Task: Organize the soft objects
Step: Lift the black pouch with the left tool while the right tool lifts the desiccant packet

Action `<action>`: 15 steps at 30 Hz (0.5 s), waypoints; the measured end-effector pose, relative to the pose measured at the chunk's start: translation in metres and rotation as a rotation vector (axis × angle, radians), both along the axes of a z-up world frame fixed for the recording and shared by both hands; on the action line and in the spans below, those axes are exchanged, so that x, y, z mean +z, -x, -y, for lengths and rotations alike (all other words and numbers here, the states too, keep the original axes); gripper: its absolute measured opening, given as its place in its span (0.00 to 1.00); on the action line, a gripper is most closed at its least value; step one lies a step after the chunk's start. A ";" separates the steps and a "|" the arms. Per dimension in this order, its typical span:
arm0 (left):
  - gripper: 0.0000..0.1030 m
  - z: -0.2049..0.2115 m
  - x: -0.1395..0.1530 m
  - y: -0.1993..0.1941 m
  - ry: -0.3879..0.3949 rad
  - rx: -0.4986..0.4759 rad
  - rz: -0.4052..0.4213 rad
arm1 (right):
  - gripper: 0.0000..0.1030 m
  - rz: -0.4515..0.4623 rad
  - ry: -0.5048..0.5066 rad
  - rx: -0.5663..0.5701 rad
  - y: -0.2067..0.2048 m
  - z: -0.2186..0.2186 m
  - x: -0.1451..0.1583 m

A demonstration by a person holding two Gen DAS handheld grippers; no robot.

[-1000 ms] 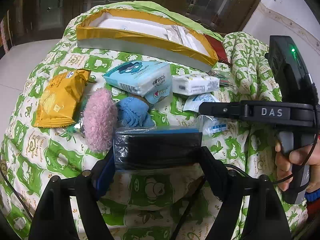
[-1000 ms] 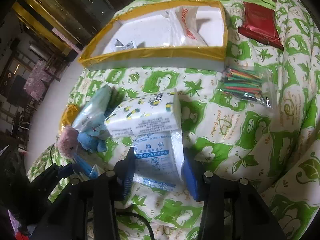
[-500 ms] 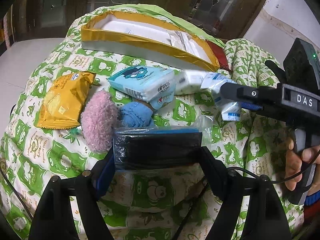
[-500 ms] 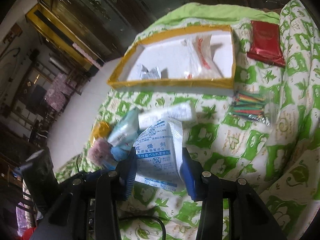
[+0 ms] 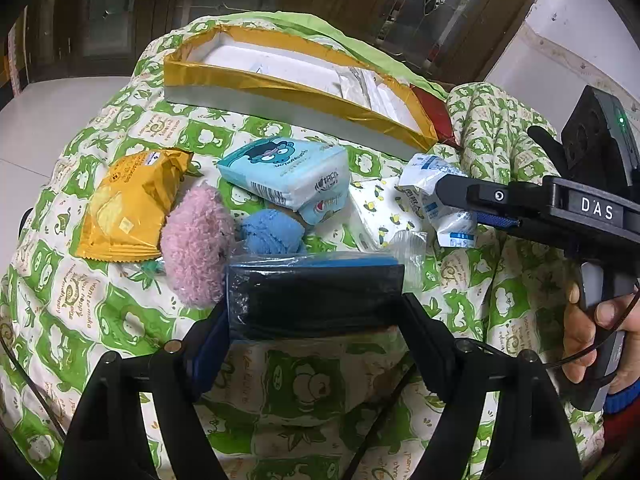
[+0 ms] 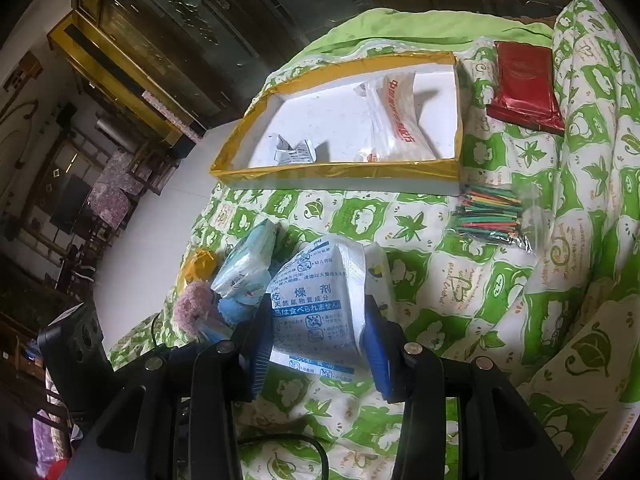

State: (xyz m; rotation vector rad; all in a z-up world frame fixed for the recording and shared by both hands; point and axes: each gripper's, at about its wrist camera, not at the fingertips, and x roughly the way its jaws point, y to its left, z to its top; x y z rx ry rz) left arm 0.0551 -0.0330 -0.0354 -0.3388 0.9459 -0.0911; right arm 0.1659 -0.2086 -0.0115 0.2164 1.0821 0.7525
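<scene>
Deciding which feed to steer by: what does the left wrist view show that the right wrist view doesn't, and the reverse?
Left only: the black pack clamped in the left gripper, and the hand on the right gripper.

Right only: the stick bag, the box's contents, and the desiccant's print.

Both: the box, desiccant, red packet, blue tissues, pink plush.

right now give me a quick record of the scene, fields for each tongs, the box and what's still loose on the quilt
left tongs: shut on a black wrapped pack
right tongs: shut on a white drying-agent packet, lifted off the quilt
box: gold-rimmed, holds a clear bag and a small wrapper
loose on quilt: yellow snack bag, pink plush, blue tissue pack, coloured sticks, red packet
</scene>
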 end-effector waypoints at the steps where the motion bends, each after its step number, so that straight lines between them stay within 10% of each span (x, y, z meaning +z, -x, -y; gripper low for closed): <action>1: 0.77 0.000 0.001 0.000 0.002 0.001 0.001 | 0.44 0.001 0.001 -0.001 0.000 0.000 0.000; 15: 0.77 -0.005 0.016 -0.008 0.018 0.019 0.028 | 0.44 0.021 0.007 -0.007 -0.001 0.000 0.002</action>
